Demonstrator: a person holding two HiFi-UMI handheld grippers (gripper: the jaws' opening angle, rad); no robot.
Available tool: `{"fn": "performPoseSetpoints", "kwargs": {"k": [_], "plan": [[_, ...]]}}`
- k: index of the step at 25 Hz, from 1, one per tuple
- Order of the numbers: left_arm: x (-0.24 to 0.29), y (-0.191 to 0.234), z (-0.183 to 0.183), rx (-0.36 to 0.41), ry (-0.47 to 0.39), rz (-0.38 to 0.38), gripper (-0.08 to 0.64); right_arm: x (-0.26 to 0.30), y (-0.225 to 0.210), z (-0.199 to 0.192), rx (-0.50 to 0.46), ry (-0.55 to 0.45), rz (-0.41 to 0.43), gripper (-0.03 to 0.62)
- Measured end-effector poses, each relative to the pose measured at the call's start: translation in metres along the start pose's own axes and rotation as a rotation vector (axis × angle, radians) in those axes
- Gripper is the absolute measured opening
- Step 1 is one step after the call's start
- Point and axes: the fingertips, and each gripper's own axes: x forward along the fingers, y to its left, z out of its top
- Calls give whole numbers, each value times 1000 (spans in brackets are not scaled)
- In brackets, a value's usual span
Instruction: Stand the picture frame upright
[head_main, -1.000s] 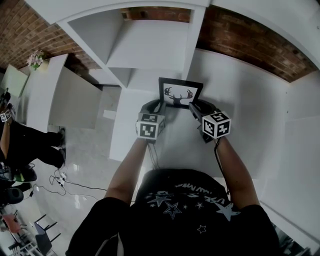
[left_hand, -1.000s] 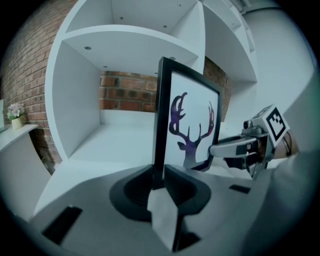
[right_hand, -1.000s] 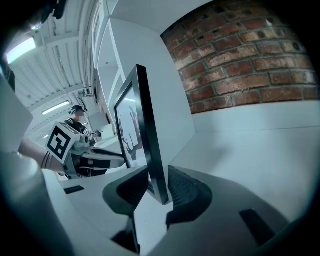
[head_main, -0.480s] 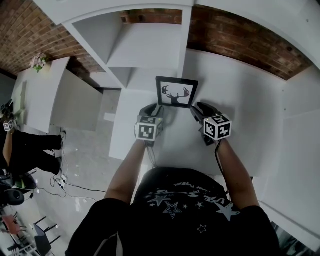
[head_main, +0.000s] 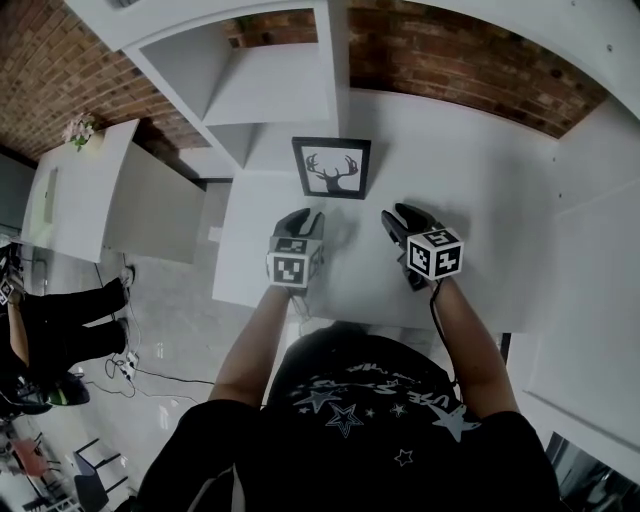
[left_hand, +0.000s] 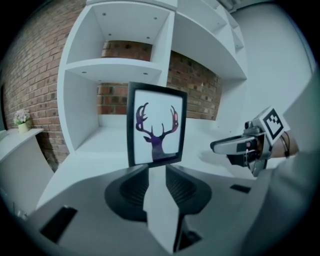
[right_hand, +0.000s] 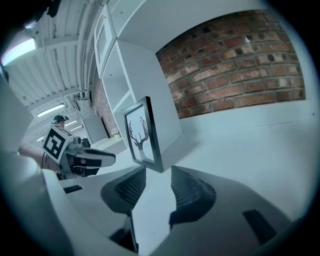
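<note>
We see the picture frame standing upright on its lower edge on the white counter, just in front of the shelf unit and close to that unit's right-hand side panel. Its black border and the dark antlered-deer print face us. Nothing is touching it.

Both grippers sit farther out from the shelf unit than the frame does, each clear of it. The left gripper hovers over the counter in front of the unit's lowest open bay. In the left gripper view its jaws stand a little apart, with only bare counter in the gap between them. The frame shows beyond the tips, not between them.

The right gripper hangs off to the right of the shelf unit, in front of the brick wall that runs on past it. Its jaws have just been opening and now stand wide, with nothing between them. In the right gripper view the frame stands ahead and a little to the left of the tips.

The two claws point towards the shelf unit, one to either side of the frame. Each carries its marker cube on the end nearer to us.
</note>
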Motion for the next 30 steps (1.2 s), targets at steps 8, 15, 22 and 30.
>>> {"fn": "performPoseSetpoints", "kwargs": {"k": [8, 15, 22, 30], "plan": [[-23, -70, -5, 25, -34, -33, 84, -66, -7, -23, 14, -22, -34, 149], [-47, -134, -7, 100, -88, -43, 84, -129, -7, -35, 2, -72, -47, 149], [-64, -213, -18, 109, -119, -92, 83, -200, -13, -63, 10, -90, -72, 149], [-106, -278, -45, 122, -122, -95, 67, -265, -6, -99, 36, -105, -52, 149]]}}
